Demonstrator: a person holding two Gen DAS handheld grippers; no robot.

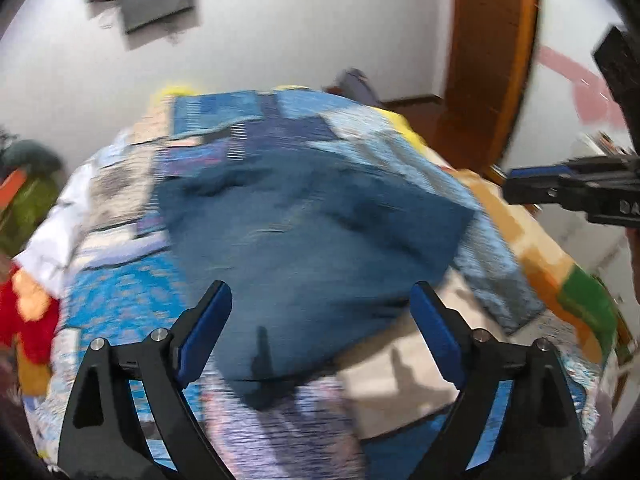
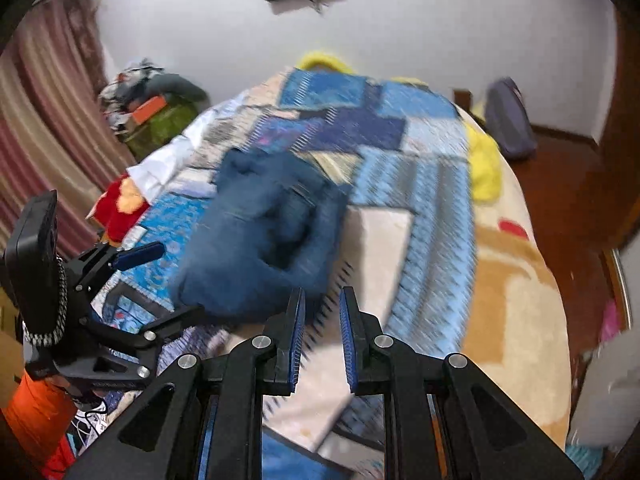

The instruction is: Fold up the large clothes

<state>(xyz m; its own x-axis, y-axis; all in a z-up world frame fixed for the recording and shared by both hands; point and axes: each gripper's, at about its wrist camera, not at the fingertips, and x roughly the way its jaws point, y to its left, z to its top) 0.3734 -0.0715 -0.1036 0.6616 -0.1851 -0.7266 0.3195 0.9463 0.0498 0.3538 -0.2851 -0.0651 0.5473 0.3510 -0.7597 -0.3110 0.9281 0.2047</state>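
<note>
the bed (image 2: 516, 280) fills both views, under a patchwork quilt (image 1: 120, 300). on the quilt, about mid-bed, lies the blue garment (image 1: 312, 232), a rumpled, thick-looking heap, part folded. it looks soft and floppy, probably fairly heavy for cloth, not slippery or fragile; it should sag wherever it is unsupported. best taken by two corners or an edge hem, one per gripper, pinching a single layer. the left gripper (image 1: 322, 312) hovers above its near edge, jaws wide, holding nothing. the right gripper (image 2: 322, 316) has its jaws nearly together, empty, just beside the garment.
</note>
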